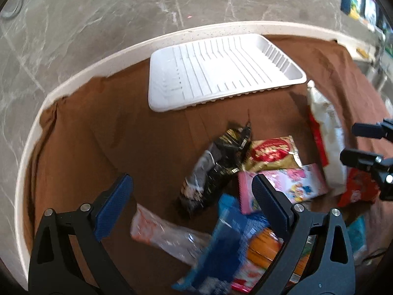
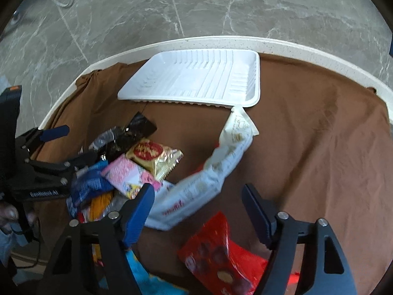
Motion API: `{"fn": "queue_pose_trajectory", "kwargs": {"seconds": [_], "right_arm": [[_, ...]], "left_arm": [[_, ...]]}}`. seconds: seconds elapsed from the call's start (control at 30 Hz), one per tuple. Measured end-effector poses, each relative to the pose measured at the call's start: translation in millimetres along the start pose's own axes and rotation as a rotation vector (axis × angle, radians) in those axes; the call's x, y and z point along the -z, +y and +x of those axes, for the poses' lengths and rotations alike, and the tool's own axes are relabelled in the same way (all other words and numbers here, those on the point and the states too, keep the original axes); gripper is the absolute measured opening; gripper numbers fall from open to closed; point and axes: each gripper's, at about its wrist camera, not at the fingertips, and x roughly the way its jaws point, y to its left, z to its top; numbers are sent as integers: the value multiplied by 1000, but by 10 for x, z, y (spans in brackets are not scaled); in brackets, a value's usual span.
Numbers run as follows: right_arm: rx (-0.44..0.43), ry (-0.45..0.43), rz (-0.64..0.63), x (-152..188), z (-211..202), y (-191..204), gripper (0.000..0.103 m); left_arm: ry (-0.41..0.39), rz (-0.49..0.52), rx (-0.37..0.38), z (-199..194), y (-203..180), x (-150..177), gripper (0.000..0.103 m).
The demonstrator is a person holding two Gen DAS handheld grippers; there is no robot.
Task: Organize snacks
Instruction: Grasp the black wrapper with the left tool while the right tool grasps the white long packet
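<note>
A: What could have gone wrong here?

B: The right claw (image 2: 197, 200) stood wide with nothing between its pads, hanging over the red snack pouch (image 2: 221, 253) with the long white wrapper (image 2: 221, 169) just beside it. I judged that, coming down there, one pad might catch the white wrapper's edge and drag both. The left claw (image 1: 191, 191) was also wide and empty above the heap, where the blue packet (image 1: 228, 241) overlapped the orange one (image 1: 262, 248); a pinch there could lift two.

A: Where did the snacks lie, and how did they point?

B: On the brown cloth (image 2: 319, 147) over the desk, near the empty white tray (image 2: 196, 78). In the right view, the white wrapper's long axis ran up from the claw toward the tray's right corner. The black packet (image 1: 216, 167) slanted toward the tray as well.
</note>
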Motion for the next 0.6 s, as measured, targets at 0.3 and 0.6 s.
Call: {"fn": "queue_pose_trajectory", "kwargs": {"seconds": [0.3,0.6], "right_arm": [[-8,102,84,-149,367,-56,57],[-34,129,137,-185,492,-121,40]], "left_arm": [[67,184,20,452,-55,-157,69],[77,240,178,603,-77,-199,31]]}}
